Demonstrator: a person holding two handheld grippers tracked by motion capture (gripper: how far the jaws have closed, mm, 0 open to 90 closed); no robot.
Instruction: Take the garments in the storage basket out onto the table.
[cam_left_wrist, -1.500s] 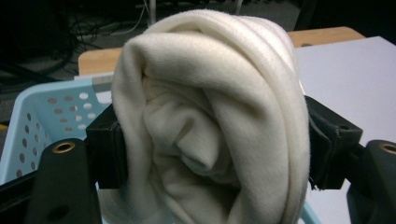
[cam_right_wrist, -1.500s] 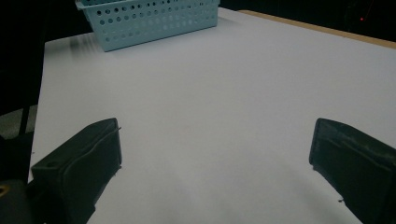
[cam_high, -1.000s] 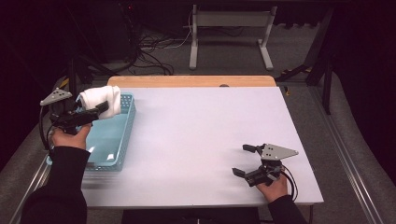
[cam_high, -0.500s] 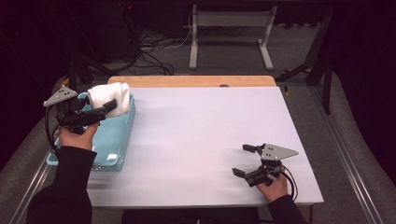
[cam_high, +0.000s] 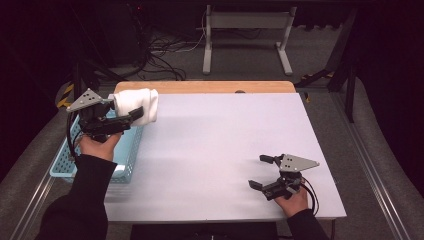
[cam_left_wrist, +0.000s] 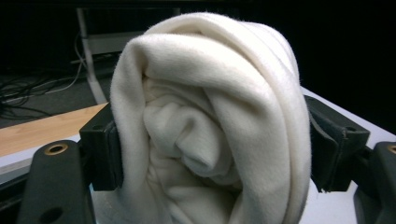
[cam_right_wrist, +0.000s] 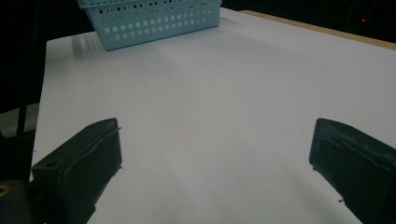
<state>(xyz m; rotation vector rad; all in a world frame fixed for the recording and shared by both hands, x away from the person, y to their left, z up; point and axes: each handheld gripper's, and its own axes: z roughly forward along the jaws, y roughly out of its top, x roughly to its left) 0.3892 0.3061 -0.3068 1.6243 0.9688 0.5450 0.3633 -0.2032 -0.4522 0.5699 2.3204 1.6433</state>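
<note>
Here, left tool (cam_high: 131, 114) clenched on rolled white towel (cam_high: 136, 106) above blue basket (cam_high: 126, 155); right tool (cam_high: 261, 171) released.

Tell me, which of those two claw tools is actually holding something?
The left gripper, by the blue basket: its jaws squeeze a rolled white towel. The right gripper stands open over bare table.

A white table (cam_high: 220, 150) carries a light blue perforated basket (cam_high: 127, 155) at its left edge.

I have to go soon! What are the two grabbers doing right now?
Left gripper: closed on the rolled white towel.
Right gripper: open, holding nothing, low over the table.
</note>
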